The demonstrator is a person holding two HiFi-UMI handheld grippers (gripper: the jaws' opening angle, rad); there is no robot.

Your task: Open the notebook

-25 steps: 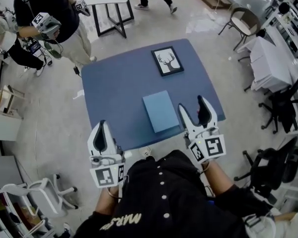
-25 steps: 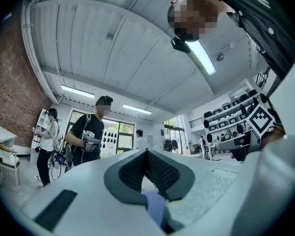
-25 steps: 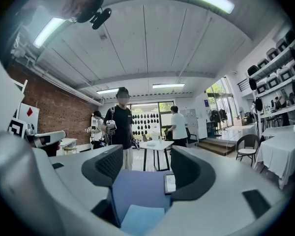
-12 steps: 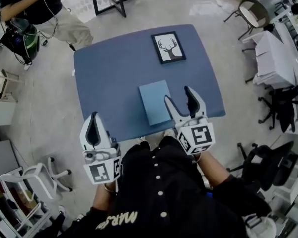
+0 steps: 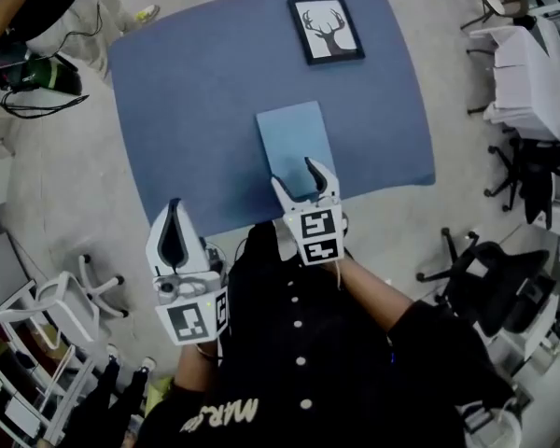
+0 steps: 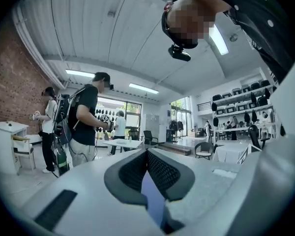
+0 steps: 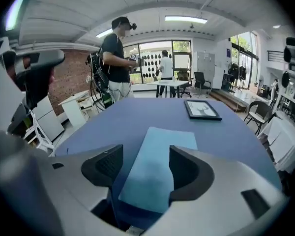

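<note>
A: Lying closed and flat, the notebook [image 5: 295, 143] sits near the front edge of the blue table [image 5: 187, 91]. Likely failure?

B: The thin cover may slip from the 2 jaws, or the whole book may slide off the edge. The right gripper [image 5: 299, 177] hovers at its near end, jaws spread, empty. The left gripper [image 5: 175, 211] hangs off-table, jaws together, holding nothing.

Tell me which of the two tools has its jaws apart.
The right tool, over the light blue notebook, has its jaws apart; the left tool has them together.
</note>
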